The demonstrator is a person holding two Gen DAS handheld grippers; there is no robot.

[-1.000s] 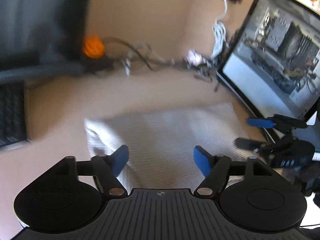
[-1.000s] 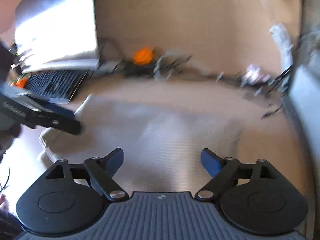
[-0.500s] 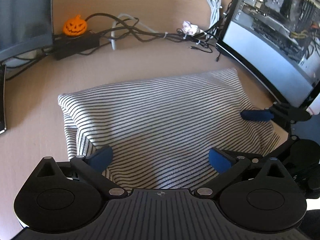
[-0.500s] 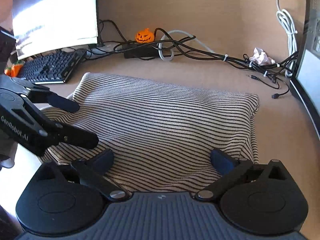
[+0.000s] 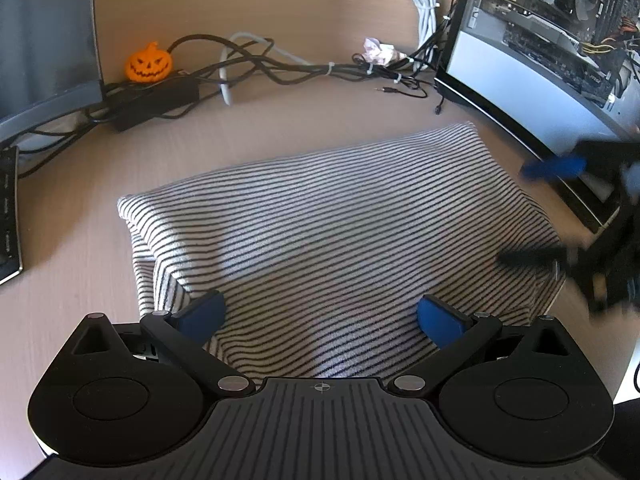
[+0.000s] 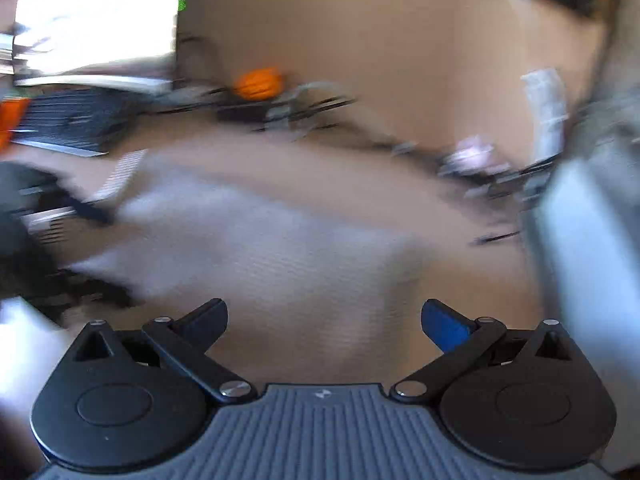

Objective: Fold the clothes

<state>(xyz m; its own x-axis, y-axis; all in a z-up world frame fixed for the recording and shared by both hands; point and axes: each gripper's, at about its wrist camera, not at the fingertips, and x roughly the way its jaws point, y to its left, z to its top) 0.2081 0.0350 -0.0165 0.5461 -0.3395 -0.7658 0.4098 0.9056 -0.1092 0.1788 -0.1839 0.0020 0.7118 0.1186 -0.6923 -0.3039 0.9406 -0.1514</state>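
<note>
Striped garment [image 5: 344, 232] lies folded flat mid-tabletop [image 5: 72, 248], well short of the far edge where the pumpkin figure [image 5: 148, 63] sits among cables [image 5: 280, 66]. Left hand-held gripper [image 5: 320, 318] hangs over its near edge, jaws spread wide, gripping nothing. Right hand-held gripper [image 6: 324, 320] spread too, empty, above the cloth's right side; that view is badly blurred.

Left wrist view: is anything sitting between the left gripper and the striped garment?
Nothing visible. The left gripper is open directly over the folded striped garment; the cables and pumpkin figure lie beyond it.
</note>
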